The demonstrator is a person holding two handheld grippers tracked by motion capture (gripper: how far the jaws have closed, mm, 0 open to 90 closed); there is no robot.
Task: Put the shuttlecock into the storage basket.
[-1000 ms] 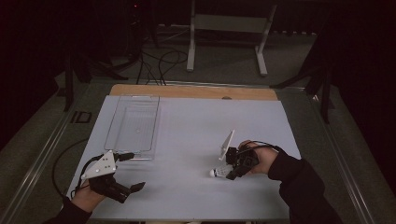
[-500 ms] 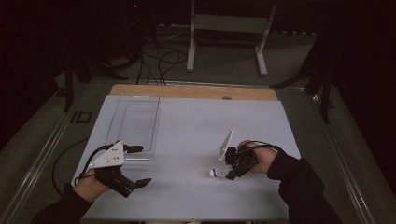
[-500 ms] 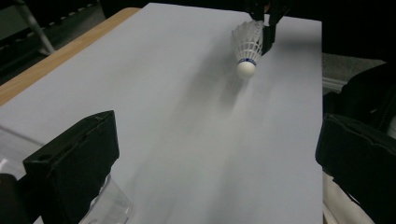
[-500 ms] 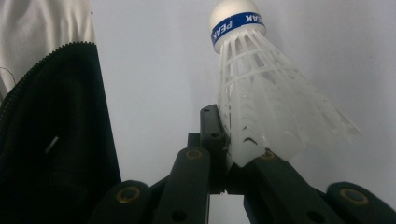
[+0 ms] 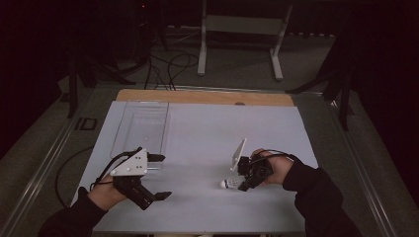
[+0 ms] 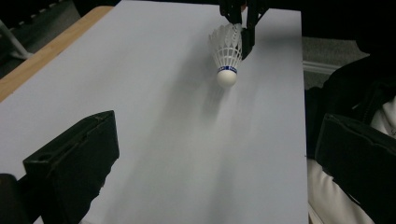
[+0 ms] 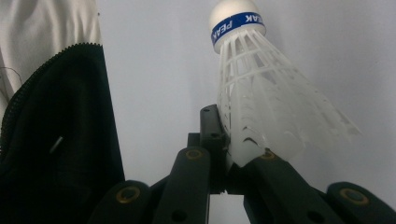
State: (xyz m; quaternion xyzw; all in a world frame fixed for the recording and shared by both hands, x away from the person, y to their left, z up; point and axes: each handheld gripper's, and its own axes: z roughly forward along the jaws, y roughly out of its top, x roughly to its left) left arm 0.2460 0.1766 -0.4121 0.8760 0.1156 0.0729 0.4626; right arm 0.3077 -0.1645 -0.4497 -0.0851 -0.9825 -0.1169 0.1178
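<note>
A white plastic shuttlecock [image 5: 230,184] with a blue band round its cork hangs just over the white table sheet [image 5: 207,148], right of the middle. My right gripper [image 5: 245,179] is shut on the edge of its skirt, cork pointing left. In the right gripper view the shuttlecock [image 7: 261,93] juts up from my right gripper [image 7: 229,154], whose jaws pinch the skirt's rim. My left gripper [image 5: 160,177] is at the front left, open and holding nothing, pointing right. The left gripper view has the shuttlecock [image 6: 227,51] far ahead of my left gripper [image 6: 218,123], held by the right gripper [image 6: 243,23].
A clear plastic tray [image 5: 141,123] lies at the back left of the sheet, just beyond my left hand. A wooden strip [image 5: 202,96] runs along the table's far edge. A white metal stand [image 5: 242,24] and cables are on the floor behind.
My left gripper has risen and moved away from the front edge toward the tray. The right gripper and the shuttlecock have kept still.
</note>
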